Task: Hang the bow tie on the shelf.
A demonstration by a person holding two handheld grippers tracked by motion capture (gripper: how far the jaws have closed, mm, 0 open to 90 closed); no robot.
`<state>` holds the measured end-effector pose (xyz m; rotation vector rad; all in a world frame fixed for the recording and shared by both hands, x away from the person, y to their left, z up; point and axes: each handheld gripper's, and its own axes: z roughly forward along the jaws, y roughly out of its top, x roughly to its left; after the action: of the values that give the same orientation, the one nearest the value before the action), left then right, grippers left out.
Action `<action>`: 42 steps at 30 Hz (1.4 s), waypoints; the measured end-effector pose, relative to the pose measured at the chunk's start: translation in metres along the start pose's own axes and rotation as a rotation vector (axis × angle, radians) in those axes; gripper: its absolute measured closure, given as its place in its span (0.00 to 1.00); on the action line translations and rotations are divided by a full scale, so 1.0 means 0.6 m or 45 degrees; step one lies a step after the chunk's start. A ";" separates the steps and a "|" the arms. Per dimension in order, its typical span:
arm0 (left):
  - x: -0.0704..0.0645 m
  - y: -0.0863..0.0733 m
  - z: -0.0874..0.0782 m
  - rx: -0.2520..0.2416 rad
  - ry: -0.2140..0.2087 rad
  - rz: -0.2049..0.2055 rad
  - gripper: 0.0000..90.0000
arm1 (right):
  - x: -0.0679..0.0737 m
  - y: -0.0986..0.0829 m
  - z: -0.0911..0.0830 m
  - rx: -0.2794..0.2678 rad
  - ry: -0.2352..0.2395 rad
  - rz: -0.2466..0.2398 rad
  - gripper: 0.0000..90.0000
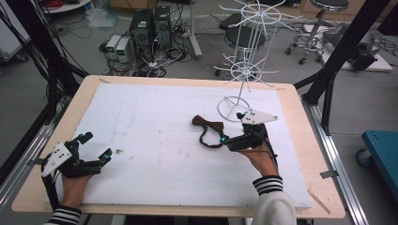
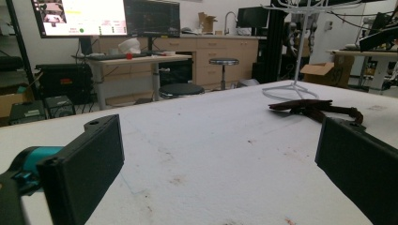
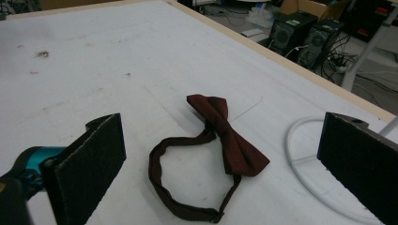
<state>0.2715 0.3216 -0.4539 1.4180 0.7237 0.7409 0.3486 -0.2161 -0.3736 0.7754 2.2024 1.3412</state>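
Observation:
A dark red bow tie (image 1: pixel 207 123) with a looped strap (image 1: pixel 206 139) lies flat on the white foam board (image 1: pixel 155 140), right of centre. In the right gripper view the bow tie (image 3: pixel 227 136) lies just ahead of the wide-apart jaws. My right gripper (image 1: pixel 231 127) is open, right beside the tie's strap, nothing held. My left gripper (image 1: pixel 96 146) rests open near the board's left front edge, far from the tie. From the left gripper view the bow tie (image 2: pixel 309 108) lies far off at the right, in front of the rack base (image 2: pixel 294 92).
A white wire display rack (image 1: pixel 245 56) stands on its ring base (image 1: pixel 233 108) at the back right of the board, close behind the tie. The wooden table's rim (image 1: pixel 309 140) frames the board. Computers, stools and cables sit on the floor beyond.

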 end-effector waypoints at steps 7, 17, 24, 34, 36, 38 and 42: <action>0.000 0.000 0.000 -0.002 0.001 -0.006 0.02 | -0.002 0.019 0.022 0.059 0.022 -0.023 0.01; 0.000 0.000 0.000 -0.002 0.002 -0.008 0.02 | -0.004 0.032 0.074 0.218 0.057 -0.081 0.01; 0.000 0.000 0.000 -0.003 0.002 -0.007 0.02 | -0.008 0.038 0.099 0.302 0.086 -0.144 0.01; 0.000 0.000 0.000 -0.002 0.002 -0.006 0.02 | -0.018 0.035 0.129 0.444 0.112 -0.173 0.01; 0.000 0.000 0.000 -0.003 0.002 -0.008 0.02 | -0.021 0.038 0.138 0.461 0.119 -0.168 0.01; 0.000 0.000 0.000 -0.002 0.000 -0.003 0.02 | -0.022 0.039 0.142 0.463 0.123 -0.177 0.01; 0.000 0.000 0.000 -0.003 0.000 -0.006 0.02 | -0.027 0.031 0.161 0.531 0.131 -0.197 0.01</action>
<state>0.2715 0.3217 -0.4540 1.4139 0.7254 0.7379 0.4258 -0.1574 -0.3969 0.6692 2.6064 0.8754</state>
